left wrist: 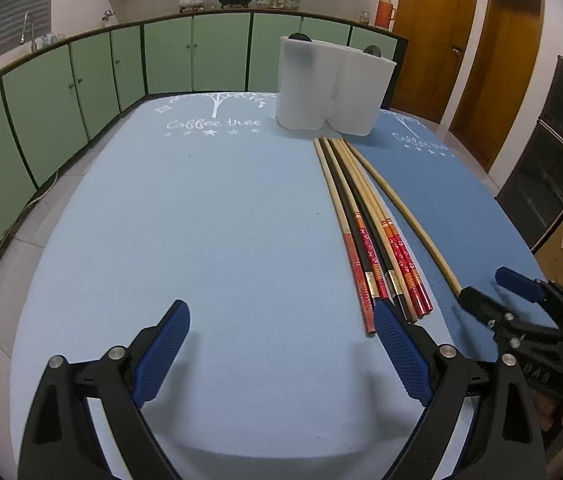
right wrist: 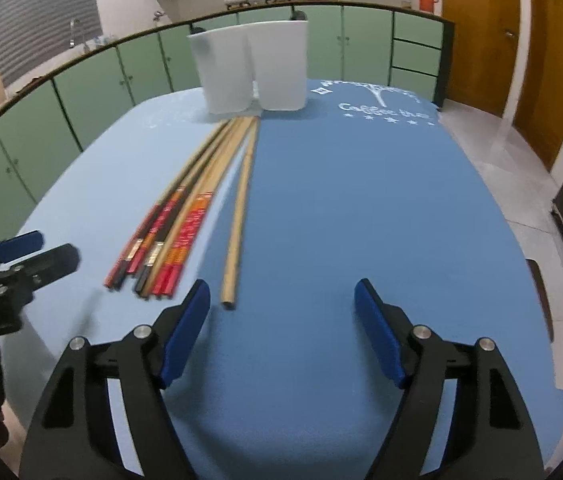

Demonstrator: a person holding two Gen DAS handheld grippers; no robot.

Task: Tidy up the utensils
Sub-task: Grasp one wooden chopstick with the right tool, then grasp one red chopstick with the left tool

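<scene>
Several chopsticks (left wrist: 365, 232) with red patterned ends lie in a bundle on the light blue mat (left wrist: 201, 220), tips toward a white two-lobed holder (left wrist: 333, 88) at the far side. One plain wooden chopstick (right wrist: 239, 216) lies apart, just right of the bundle (right wrist: 177, 224). My right gripper (right wrist: 281, 320) is open low over the darker blue mat (right wrist: 361, 200); the plain chopstick's near end sits just inside its left finger (right wrist: 189, 328), untouched. My left gripper (left wrist: 281, 340) is open and empty, its right finger (left wrist: 397, 352) beside the bundle's near ends.
The white holder (right wrist: 249, 72) stands upright where the two mats meet. Green cabinets (left wrist: 81, 92) and a counter curve behind the table; wooden doors (left wrist: 501, 72) are at the right. Each gripper shows at the edge of the other's view: right gripper (left wrist: 489, 292), left gripper (right wrist: 33, 248).
</scene>
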